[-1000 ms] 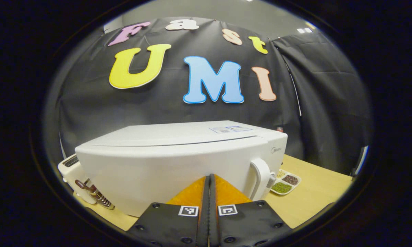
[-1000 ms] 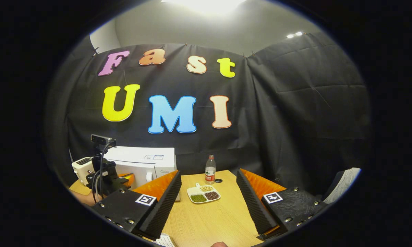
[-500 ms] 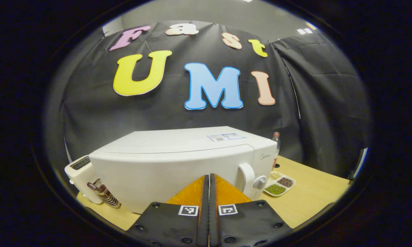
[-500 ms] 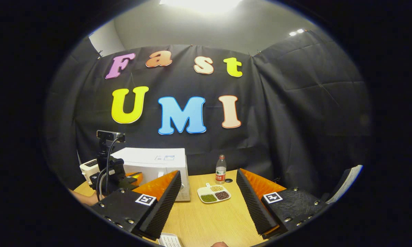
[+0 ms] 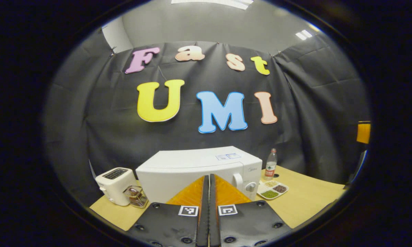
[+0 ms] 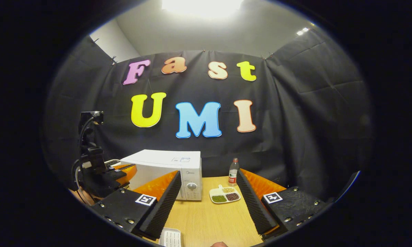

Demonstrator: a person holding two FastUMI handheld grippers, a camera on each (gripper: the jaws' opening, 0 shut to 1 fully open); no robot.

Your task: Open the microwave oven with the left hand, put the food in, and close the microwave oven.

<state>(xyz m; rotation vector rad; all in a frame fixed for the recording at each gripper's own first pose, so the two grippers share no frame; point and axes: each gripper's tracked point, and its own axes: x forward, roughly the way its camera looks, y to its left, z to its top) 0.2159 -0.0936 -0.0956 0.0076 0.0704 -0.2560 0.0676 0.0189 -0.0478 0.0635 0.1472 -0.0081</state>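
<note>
The white microwave sits on the wooden table with its door shut. The little plate of food rests on the table just beside its right side, near a bottle. A toaster stands on the other side.

The left gripper has its 2 fingers pressed flat together with nothing between them. It points at the front of the microwave but is well apart from it, and the handle is a bit to the right of its tips. I think the fingers must open before they can pull that handle.

The right gripper has its fingers spread wide and empty — I think so the plate can fit in. The food plate lies ahead, between the 2 fingers in the right gripper view, but far from their tips. The left gripper waits off by the microwave's left side — nothing has gone inside yet.
</note>
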